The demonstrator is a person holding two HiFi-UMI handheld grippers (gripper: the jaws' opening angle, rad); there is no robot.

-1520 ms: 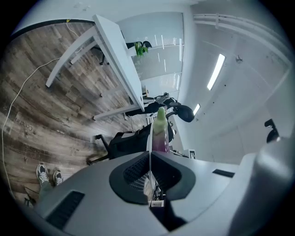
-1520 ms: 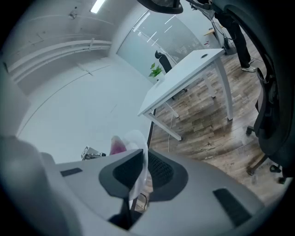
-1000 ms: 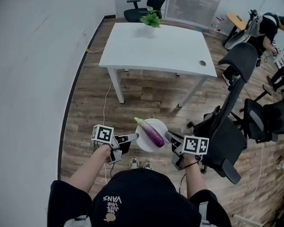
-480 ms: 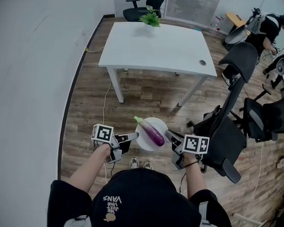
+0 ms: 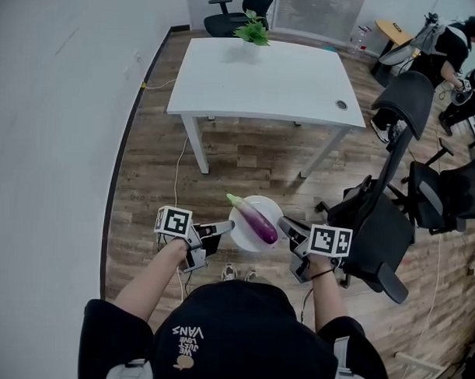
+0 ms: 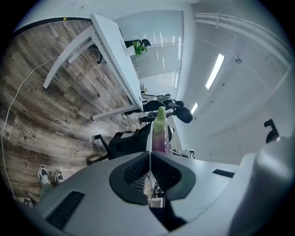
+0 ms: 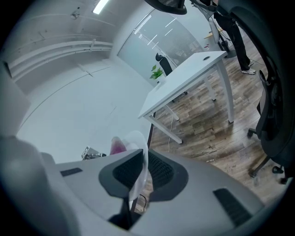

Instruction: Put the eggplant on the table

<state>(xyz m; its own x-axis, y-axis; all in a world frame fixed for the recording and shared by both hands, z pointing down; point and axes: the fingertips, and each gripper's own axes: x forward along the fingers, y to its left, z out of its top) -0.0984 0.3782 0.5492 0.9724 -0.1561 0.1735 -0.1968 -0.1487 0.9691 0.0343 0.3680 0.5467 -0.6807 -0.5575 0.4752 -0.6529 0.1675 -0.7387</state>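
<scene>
A purple eggplant (image 5: 256,220) with a green stem lies across a white plate (image 5: 242,231) that I hold in the air above the wooden floor. My left gripper (image 5: 229,225) is shut on the plate's left rim. My right gripper (image 5: 282,222) is shut on its right rim. In the left gripper view the plate (image 6: 149,152) shows edge-on between the pads, with the eggplant (image 6: 160,133) beyond them. In the right gripper view the plate's rim (image 7: 139,173) runs between the pads and a bit of eggplant (image 7: 117,146) shows to the left. The white table (image 5: 261,81) stands ahead, well apart from the plate.
A small green plant (image 5: 253,29) stands at the table's far edge. Black office chairs (image 5: 380,221) crowd the right side, close to my right gripper. A cable (image 5: 176,167) trails over the floor by the left table leg (image 5: 194,144). A person (image 5: 452,45) sits at the far right.
</scene>
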